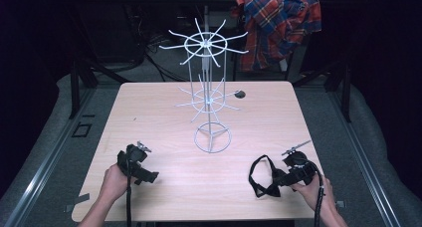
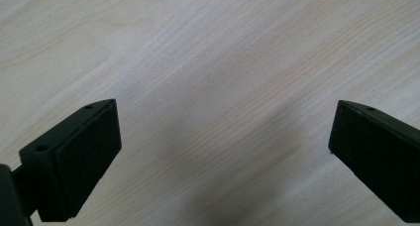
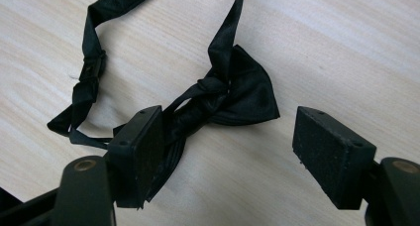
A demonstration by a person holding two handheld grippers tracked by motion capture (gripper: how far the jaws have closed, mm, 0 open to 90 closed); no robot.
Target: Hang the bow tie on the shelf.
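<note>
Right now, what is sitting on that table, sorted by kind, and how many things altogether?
Black bow tie: 1
White wire display rack: 1
Hand-held tongs: 2, left and right, both open
Total on the wooden table: 4
</note>
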